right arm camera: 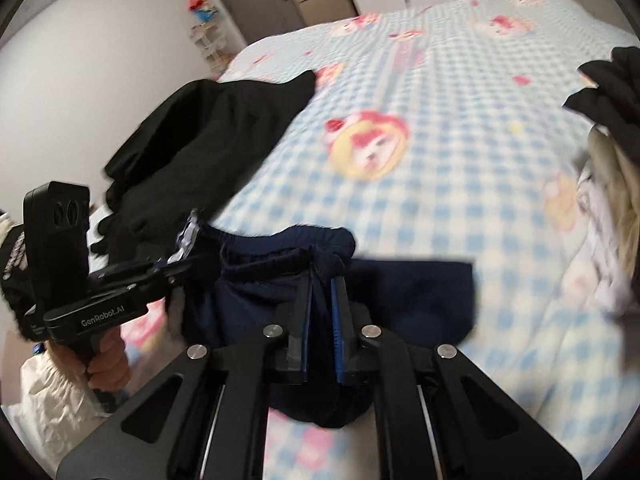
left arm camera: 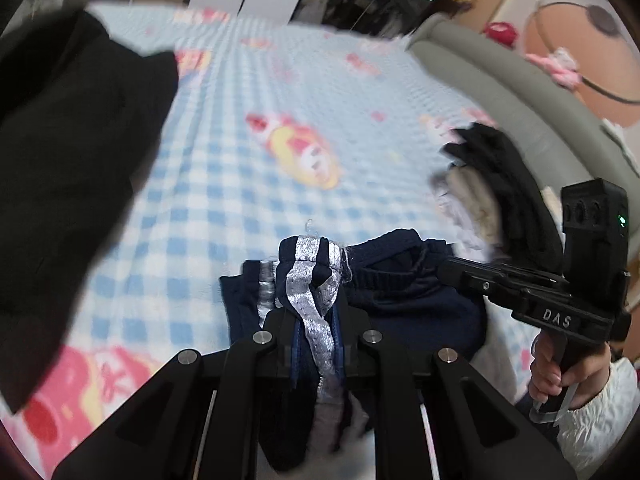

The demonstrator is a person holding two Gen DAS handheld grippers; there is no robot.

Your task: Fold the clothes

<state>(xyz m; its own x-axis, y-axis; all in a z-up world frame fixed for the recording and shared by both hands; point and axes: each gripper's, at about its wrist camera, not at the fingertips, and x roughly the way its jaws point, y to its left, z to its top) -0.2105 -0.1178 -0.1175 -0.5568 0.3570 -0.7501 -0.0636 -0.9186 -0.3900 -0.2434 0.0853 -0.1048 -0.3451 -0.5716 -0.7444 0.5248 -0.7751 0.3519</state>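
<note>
A pair of navy shorts (left arm camera: 416,300) with a silver side stripe (left arm camera: 312,300) hangs bunched just above the blue checked bed sheet (left arm camera: 248,168). My left gripper (left arm camera: 316,312) is shut on the striped edge of the fabric. In the right wrist view my right gripper (right arm camera: 320,280) is shut on the elastic waistband of the navy shorts (right arm camera: 280,248). Each gripper shows in the other's view: the right gripper (left arm camera: 444,270) bites the cloth from the right, and the left gripper (right arm camera: 180,268) holds it from the left. A hand grips each handle.
A black garment (right arm camera: 208,136) lies spread on the sheet (right arm camera: 460,120) to the left. A pile of black and pale clothes (left arm camera: 492,192) sits at the right, by the grey padded bed edge (left arm camera: 500,80). A door and a small shelf stand beyond the bed.
</note>
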